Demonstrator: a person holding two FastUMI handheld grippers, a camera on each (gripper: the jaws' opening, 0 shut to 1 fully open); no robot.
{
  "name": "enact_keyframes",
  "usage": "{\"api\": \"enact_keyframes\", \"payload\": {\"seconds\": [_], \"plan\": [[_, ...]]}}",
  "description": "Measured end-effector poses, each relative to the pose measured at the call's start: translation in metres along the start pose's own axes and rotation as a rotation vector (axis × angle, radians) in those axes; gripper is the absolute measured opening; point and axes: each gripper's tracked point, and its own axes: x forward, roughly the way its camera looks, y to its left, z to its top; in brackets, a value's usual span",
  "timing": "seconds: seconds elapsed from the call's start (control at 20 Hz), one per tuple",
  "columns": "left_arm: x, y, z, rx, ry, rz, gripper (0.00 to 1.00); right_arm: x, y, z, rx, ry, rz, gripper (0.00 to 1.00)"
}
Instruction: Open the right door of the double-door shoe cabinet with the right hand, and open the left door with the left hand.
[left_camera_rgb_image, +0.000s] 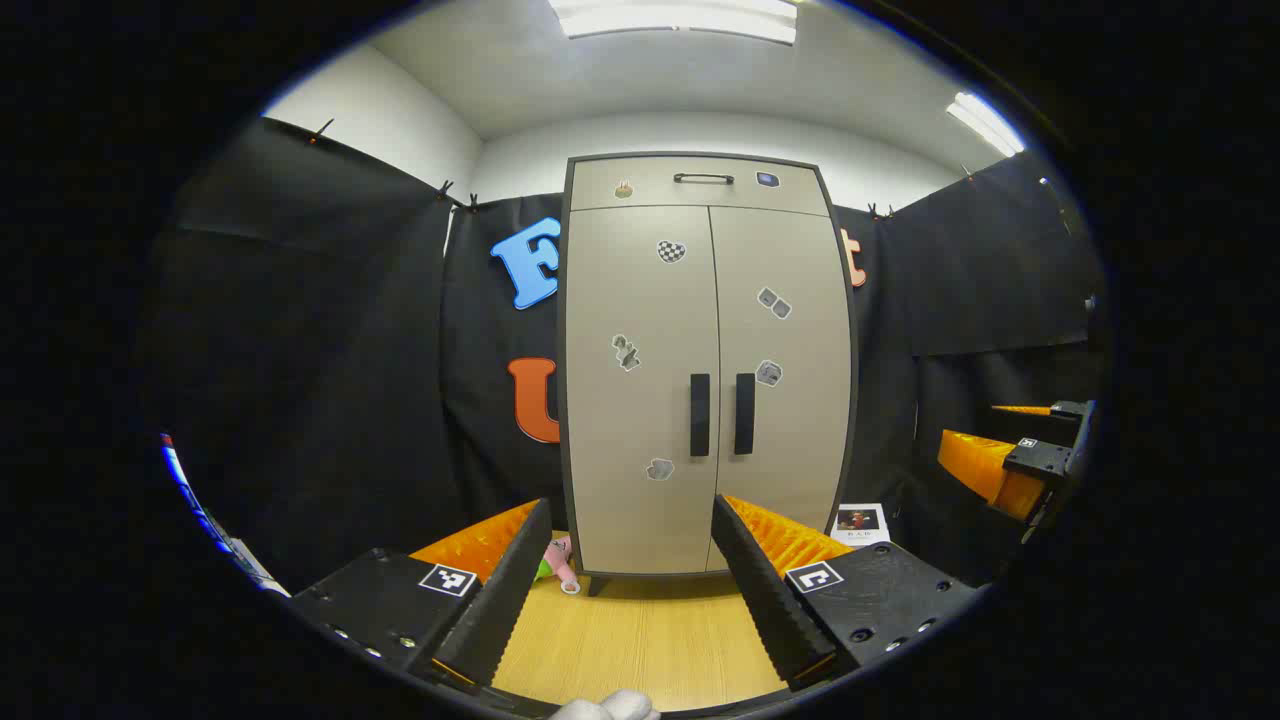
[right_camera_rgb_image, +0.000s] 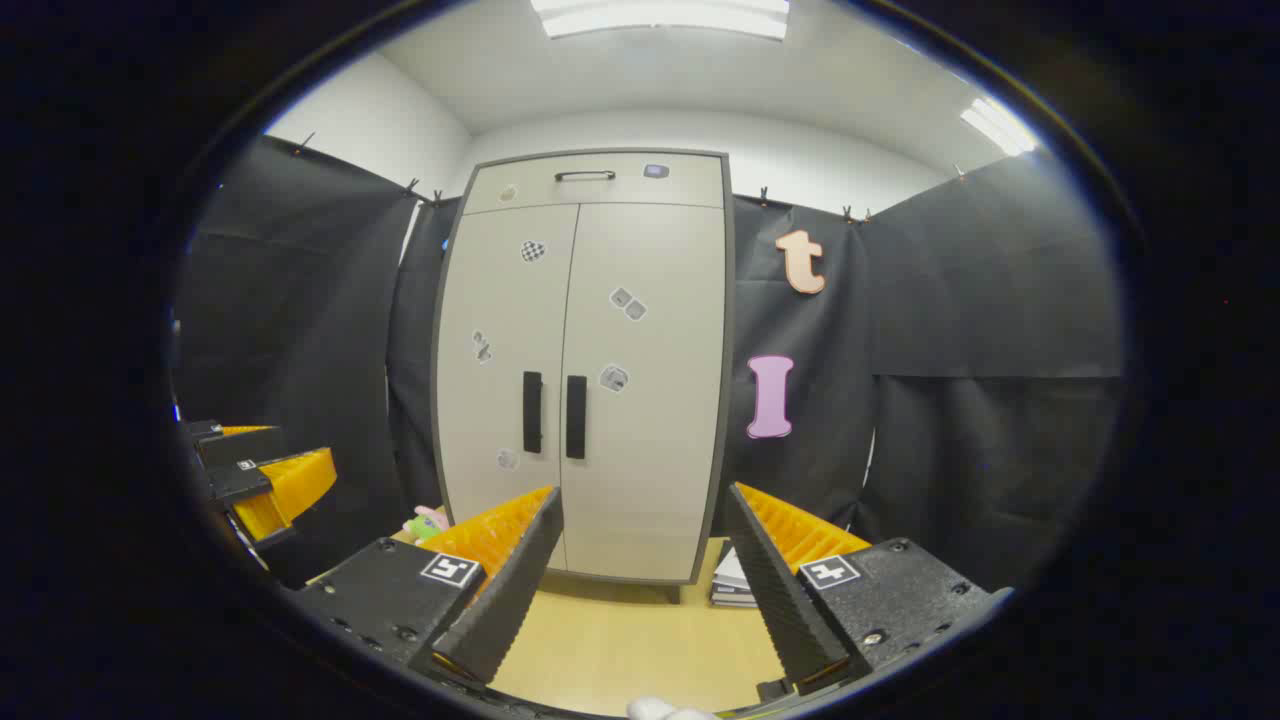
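The beige double-door shoe cabinet (left_camera_rgb_image: 705, 370) stands straight ahead in the left gripper view, both doors closed. Two dark vertical handles sit side by side at the centre seam: the left door's handle (left_camera_rgb_image: 700, 414) and the right door's handle (left_camera_rgb_image: 745, 413). My left gripper (left_camera_rgb_image: 630, 505) is open, well short of the cabinet, with nothing between its fingers. In the right gripper view the cabinet (right_camera_rgb_image: 585, 370) is left of centre, with its handles (right_camera_rgb_image: 554, 414) closed together. My right gripper (right_camera_rgb_image: 643, 495) is open too, aimed at the right door's lower part. Each gripper shows at the other view's edge: right (left_camera_rgb_image: 1030, 460), left (right_camera_rgb_image: 260, 470).
A drawer with a handle (left_camera_rgb_image: 703, 179) tops the cabinet. A pink and green plush toy (left_camera_rgb_image: 558, 560) lies at the cabinet's left foot, a stack of books (right_camera_rgb_image: 735, 585) at its right. Wooden floor (left_camera_rgb_image: 640, 640) runs up to the cabinet. Black cloth walls close in on both sides.
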Motion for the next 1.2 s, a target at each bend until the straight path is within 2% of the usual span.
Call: {"api": "enact_keyframes", "payload": {"seconds": [0.45,0.75,0.95,1.2], "plan": [[0.0,-0.002,0.001,-0.007,0.003,-0.014,0.96,0.0,0.002,0.002,-0.014,-0.001,-0.006,1.0],[-0.002,0.009,-0.001,-0.004,0.007,0.005,0.96,0.005,0.001,-0.002,-0.007,0.007,-0.016,1.0],[-0.006,0.016,-0.006,-0.001,0.013,0.013,0.96,0.023,0.001,-0.003,-0.007,0.01,-0.031,1.0],[-0.018,0.032,-0.012,0.001,0.023,0.042,0.96,0.071,0.015,0.004,0.002,-0.007,-0.021,1.0]]}}
